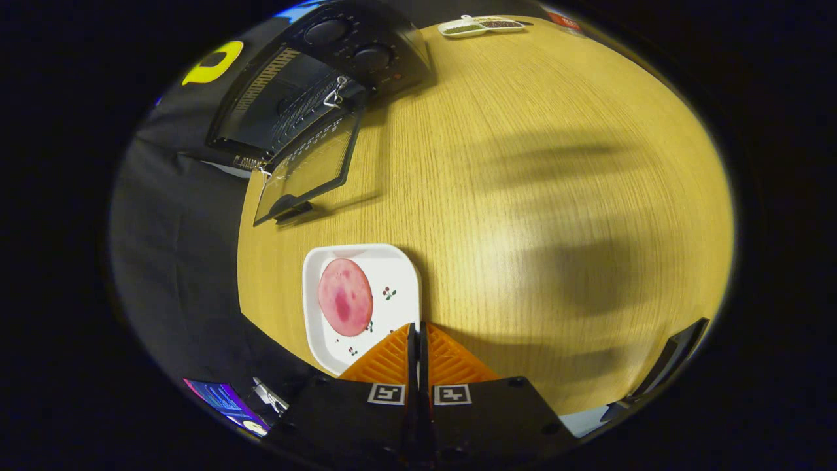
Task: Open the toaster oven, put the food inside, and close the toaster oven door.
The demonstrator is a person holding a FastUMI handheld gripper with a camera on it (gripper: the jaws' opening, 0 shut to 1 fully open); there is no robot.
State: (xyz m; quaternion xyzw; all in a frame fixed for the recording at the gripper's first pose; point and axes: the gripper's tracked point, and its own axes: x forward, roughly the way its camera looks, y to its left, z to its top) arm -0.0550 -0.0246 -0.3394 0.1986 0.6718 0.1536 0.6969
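Claw (416, 327) closed, nothing held, over plate (399, 271) w/ ham slice (345, 296); toaster oven (307, 98) door open.

You see a pink round slice of food (345, 296), blotched darker red at its middle, on a white plate (399, 275) printed with small sprigs of red berries and green leaves. You see both on a yellow-tan table (523, 196) with fine straight wood grain. Your toaster oven (307, 85) is black, its open door (310, 171) a black frame around clear glass. Beyond it you see a white tray (480, 26) holding dark contents. The gripper (418, 330) has its fingers pressed together, each bearing a black-and-white square marker.
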